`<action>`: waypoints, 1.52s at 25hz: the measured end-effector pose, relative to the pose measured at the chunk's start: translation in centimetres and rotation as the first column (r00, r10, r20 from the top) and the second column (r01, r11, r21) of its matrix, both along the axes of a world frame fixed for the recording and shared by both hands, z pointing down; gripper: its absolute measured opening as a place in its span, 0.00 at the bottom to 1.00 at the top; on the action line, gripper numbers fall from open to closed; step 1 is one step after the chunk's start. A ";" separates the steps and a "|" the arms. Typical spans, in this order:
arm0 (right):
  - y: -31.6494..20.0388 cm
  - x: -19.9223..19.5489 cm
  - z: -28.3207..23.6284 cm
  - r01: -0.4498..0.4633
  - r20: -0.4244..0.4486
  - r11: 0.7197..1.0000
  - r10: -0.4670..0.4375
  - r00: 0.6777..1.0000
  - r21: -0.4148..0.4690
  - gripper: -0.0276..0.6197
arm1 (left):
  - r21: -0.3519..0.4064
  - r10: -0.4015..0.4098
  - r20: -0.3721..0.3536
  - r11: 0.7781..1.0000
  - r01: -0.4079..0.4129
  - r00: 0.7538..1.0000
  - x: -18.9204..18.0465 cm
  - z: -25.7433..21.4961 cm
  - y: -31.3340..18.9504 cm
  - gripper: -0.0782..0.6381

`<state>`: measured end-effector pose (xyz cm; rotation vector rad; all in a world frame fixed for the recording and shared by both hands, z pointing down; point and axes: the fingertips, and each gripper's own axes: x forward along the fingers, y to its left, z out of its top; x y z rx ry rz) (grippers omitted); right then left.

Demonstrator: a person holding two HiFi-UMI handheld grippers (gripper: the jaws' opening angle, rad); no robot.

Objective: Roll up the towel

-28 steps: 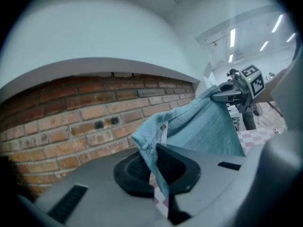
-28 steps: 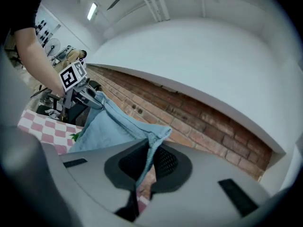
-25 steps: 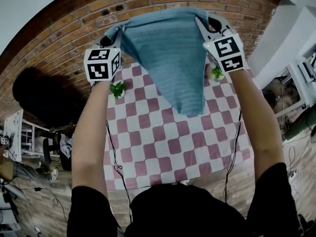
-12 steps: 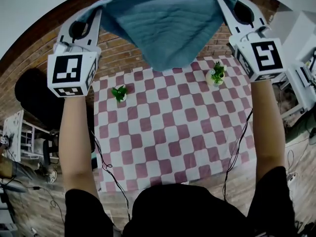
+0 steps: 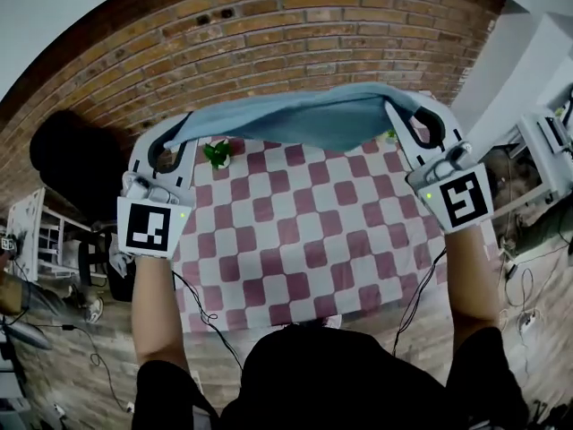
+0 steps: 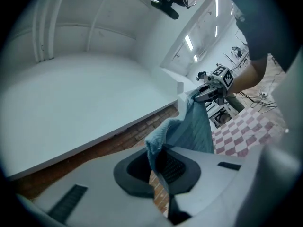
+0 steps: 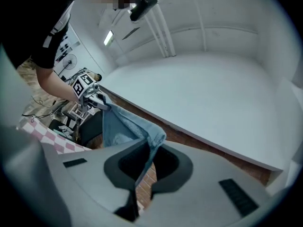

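A light blue towel (image 5: 304,119) hangs stretched between my two grippers above the far edge of the red-and-white checked table (image 5: 304,240). My left gripper (image 5: 186,131) is shut on the towel's left corner (image 6: 158,143). My right gripper (image 5: 394,107) is shut on the right corner (image 7: 152,138). Both grippers point roughly level, away from me toward the brick wall. The towel sags slightly in the middle and hides the table's far edge. In each gripper view the cloth runs from the jaws across to the other gripper.
Two small potted plants stand at the table's far side, one at left (image 5: 215,153) and one at right (image 5: 390,135), mostly hidden by the towel. A brick wall (image 5: 269,34) rises right behind. Cables hang off the table's near edge. A white shelf unit (image 5: 551,146) is at right.
Both grippers have swung up with the towel, then come down and forward; the towel, which hung in a long drape, is now stretched nearly flat over the table's far edge.
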<state>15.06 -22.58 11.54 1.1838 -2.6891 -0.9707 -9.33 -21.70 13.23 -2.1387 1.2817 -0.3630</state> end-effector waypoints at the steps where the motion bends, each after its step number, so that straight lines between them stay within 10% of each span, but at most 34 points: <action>1: 1.4 0.0 0.9 0.016 0.007 1.000 -0.016 1.000 -0.015 0.07 | -0.017 0.008 -0.015 1.000 -0.008 1.000 -0.1 1.0 1.5 0.12; 16: 17.3 4.4 13.8 0.072 0.132 0.963 -0.038 0.991 -0.259 0.07 | -0.268 0.012 -0.135 0.962 -0.048 0.991 2.8 14.1 18.4 0.12; 20: 20.7 5.2 17.0 0.036 0.105 0.948 -0.003 0.994 -0.315 0.07 | -0.334 0.074 -0.067 0.938 -0.092 0.995 3.7 18.2 22.2 0.12; 38: 37.8 5.8 26.3 -0.052 0.091 0.854 0.115 0.989 -0.517 0.07 | -0.510 0.130 -0.224 0.829 -0.230 0.966 4.0 27.3 39.0 0.12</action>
